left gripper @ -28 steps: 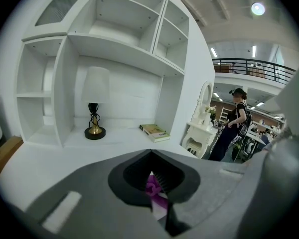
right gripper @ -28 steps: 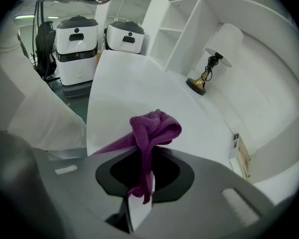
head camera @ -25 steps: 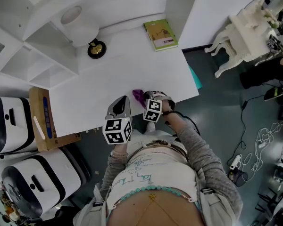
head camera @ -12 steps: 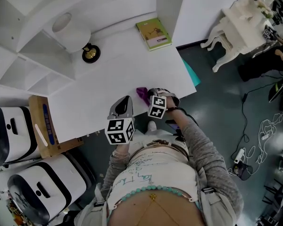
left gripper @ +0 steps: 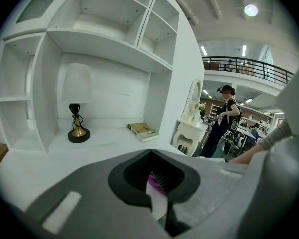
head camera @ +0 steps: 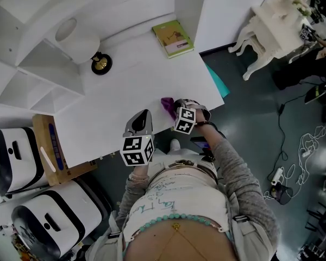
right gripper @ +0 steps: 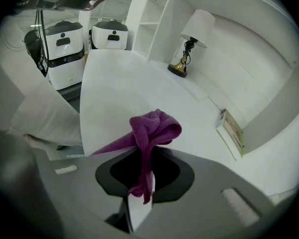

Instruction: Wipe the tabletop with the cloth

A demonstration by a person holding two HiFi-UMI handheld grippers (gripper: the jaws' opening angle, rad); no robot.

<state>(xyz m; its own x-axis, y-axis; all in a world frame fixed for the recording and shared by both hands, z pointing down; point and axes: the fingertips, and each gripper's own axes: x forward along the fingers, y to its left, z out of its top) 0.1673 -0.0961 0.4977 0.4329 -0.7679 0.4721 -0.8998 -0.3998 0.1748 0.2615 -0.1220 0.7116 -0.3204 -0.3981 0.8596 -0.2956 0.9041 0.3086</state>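
A purple cloth (head camera: 167,103) hangs bunched at the near edge of the white tabletop (head camera: 136,86), with my right gripper (head camera: 172,109) shut on it. In the right gripper view the cloth (right gripper: 154,126) rises from between the jaws of the right gripper (right gripper: 143,156) and folds over above the table's edge. My left gripper (head camera: 144,115) hovers just left of it by the same edge, shut and holding nothing. Past the tips of the left gripper (left gripper: 157,195) a bit of the cloth (left gripper: 152,181) shows.
A white lamp (head camera: 79,39) stands at the back left and a green book (head camera: 173,38) lies at the back right, under white shelving. A cardboard box (head camera: 46,145) and two white machines (head camera: 11,159) stand left of the table. An ornate white table (head camera: 266,20) stands further right.
My right gripper has carried the cloth a little to the right along the table's near edge. The left gripper has barely moved.
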